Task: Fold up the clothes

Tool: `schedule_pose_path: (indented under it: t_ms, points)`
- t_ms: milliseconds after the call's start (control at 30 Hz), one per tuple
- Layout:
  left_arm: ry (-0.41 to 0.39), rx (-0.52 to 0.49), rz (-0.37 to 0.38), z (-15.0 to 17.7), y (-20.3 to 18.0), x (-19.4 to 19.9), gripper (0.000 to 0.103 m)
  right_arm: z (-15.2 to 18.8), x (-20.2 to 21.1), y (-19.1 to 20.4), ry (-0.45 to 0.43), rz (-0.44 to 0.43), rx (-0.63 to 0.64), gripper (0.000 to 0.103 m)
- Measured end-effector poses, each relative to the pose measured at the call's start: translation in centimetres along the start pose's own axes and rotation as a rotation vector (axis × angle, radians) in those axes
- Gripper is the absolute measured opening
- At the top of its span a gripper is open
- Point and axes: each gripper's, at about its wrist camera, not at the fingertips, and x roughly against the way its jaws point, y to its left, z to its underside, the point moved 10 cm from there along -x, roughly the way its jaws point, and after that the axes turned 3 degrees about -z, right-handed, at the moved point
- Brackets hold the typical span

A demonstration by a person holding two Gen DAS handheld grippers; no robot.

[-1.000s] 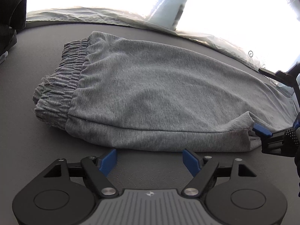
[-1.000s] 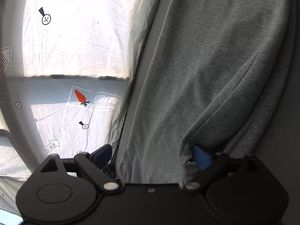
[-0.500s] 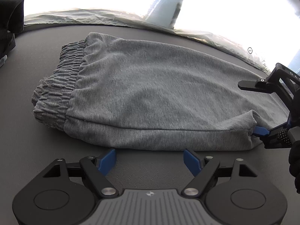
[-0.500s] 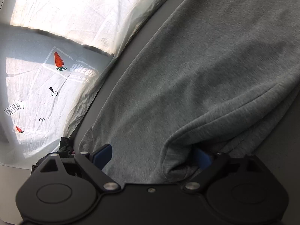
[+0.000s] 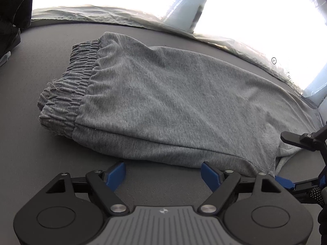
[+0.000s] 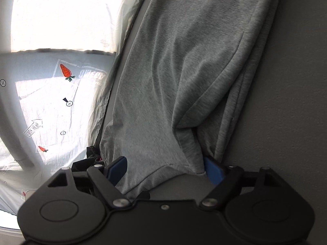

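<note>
Left wrist view has the grey shorts (image 5: 173, 110) lying flat on the dark grey table (image 5: 30, 153), elastic waistband to the far left of the garment and its hem end at the right. The left gripper (image 5: 163, 173) sits low over bare table just beside the shorts' near folded edge, its blue pads spread wide with nothing between them. A broad strip of table runs open along that near edge and past the waistband. Beyond the shorts' far edge the table ends close by, at a sunlit white sheet (image 5: 255, 30). At the right of the shorts' hem, the right gripper (image 5: 294, 161) shows from the side, one black finger above the cloth and one blue pad below the hem corner.

Right wrist view shows what the other cannot: the hem corner bunched against the right-hand blue pad, and the right gripper (image 6: 163, 169) standing wide with cloth draped between its fingers, not pinched. Bare table lies open to the right of the shorts there. On the sheet left of the shorts are printed carrots (image 6: 65, 71), crossed circles, an arrow reading "LOOK HERE!", and mirrored lettering that I cannot read.
</note>
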Motion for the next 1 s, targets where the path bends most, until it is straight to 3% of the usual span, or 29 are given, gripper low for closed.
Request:
schedule_pose_path:
  t_ms: [133,167,200,367,500,700,867,1000]
  points:
    - [0.020,0.119,0.006,0.3,1.2,0.7,0.081,-0.4,1.4,0.8,-0.021,0.070,0.091,0.081]
    - [0.023,0.152,0.003,0.5,1.6,1.0,0.081,-0.5,2.0,1.1,-0.041,0.107,0.141,0.074]
    - [0.025,0.182,-0.004,0.7,2.0,1.2,0.081,-0.7,2.6,1.4,-0.062,0.145,0.191,0.059]
    - [0.014,0.324,-0.049,1.9,4.1,2.6,0.081,-2.2,4.0,4.0,-0.138,0.347,0.575,0.026]
    - [-0.005,0.421,-0.075,1.8,5.8,3.3,0.081,-4.3,3.6,4.7,-0.163,0.418,0.720,0.023]
    - [-0.043,0.429,-0.174,-1.4,8.5,2.3,0.081,-5.9,0.7,4.9,-0.167,0.467,0.834,0.022]
    - [-0.072,0.420,-0.250,-3.2,10.6,1.7,0.081,-3.5,-1.6,2.6,-0.082,0.567,0.984,0.021]
    - [-0.093,0.423,-0.248,-3.5,11.1,1.2,0.082,-1.7,-0.8,1.9,-0.108,0.561,1.053,0.022]
